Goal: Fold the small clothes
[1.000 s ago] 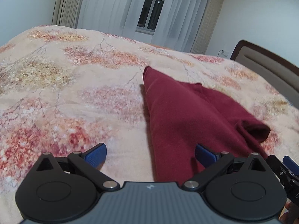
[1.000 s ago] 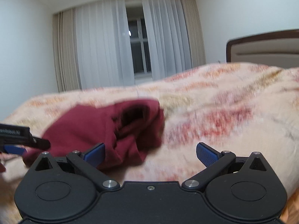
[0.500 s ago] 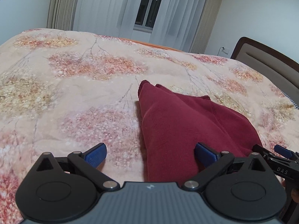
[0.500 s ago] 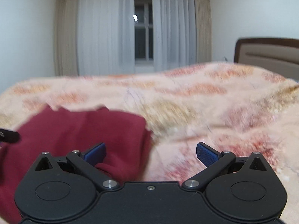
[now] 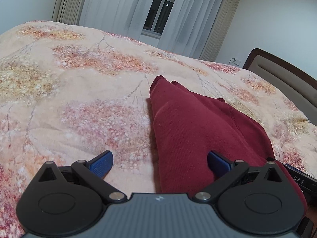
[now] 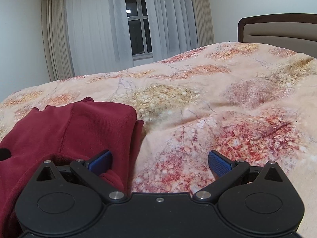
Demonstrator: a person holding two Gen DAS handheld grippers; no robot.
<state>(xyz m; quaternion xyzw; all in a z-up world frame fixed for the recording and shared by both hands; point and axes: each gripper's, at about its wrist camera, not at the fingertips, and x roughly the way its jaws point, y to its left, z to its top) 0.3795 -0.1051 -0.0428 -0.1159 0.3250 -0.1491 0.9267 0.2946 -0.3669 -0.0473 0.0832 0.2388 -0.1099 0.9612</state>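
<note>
A dark red garment (image 5: 194,130) lies partly folded on the floral bedspread (image 5: 83,103). In the left wrist view it runs from the middle toward the lower right. My left gripper (image 5: 159,163) is open and empty, its jaws standing either side of the garment's near left edge. In the right wrist view the garment (image 6: 65,127) fills the lower left, with a seam down its middle. My right gripper (image 6: 159,161) is open and empty over the garment's near right edge; its left finger (image 6: 100,161) is above the cloth. The right gripper's body (image 5: 301,180) shows at the left view's right edge.
The bedspread (image 6: 227,109) stretches wide to the left and right of the garment. A padded headboard (image 5: 285,81) stands at the right. Curtains and a window (image 6: 138,25) are behind the bed.
Both grippers have moved nearer the garment's near edge and lower. In the right wrist view the garment now lies flatter, its open sleeve end no longer raised.
</note>
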